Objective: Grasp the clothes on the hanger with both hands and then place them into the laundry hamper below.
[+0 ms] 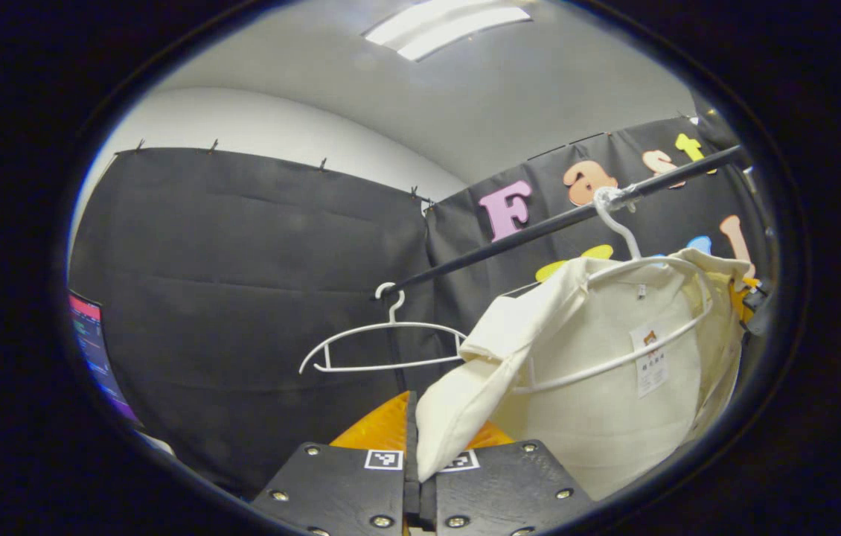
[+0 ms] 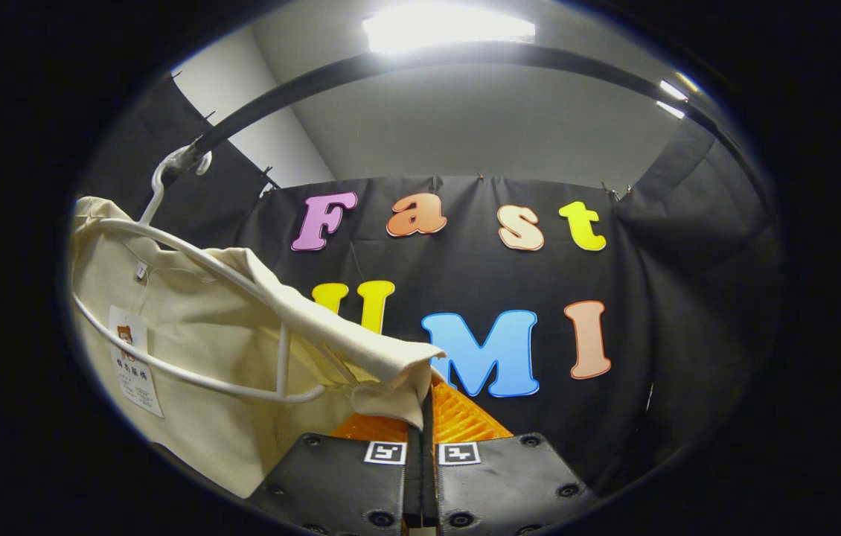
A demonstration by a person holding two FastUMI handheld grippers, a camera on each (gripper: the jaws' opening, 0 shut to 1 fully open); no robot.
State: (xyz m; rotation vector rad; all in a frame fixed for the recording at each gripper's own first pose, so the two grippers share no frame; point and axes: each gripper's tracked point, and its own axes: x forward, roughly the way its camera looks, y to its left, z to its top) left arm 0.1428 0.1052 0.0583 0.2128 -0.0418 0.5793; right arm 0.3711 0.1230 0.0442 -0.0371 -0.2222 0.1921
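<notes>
The left gripper (image 1: 417, 439) is clamped on one sleeve of the cream garment (image 1: 599, 372), its fingers closed together with the cloth pinched between them; the sleeve rises from the fingertips toward two o'clock, where the body of the garment hangs on its white hanger (image 1: 636, 327) from the dark rail (image 1: 539, 227). An empty hanger (image 1: 383, 346) hangs on the same rail at about eleven o'clock from the fingertips. The right gripper (image 2: 424, 417) likewise pinches the opposite sleeve, and from it the cloth runs up toward ten o'clock to the hanger's shoulder. Holding both sleeve ends likely lets the two hands draw the garment off evenly. The hamper below is out of frame.
</notes>
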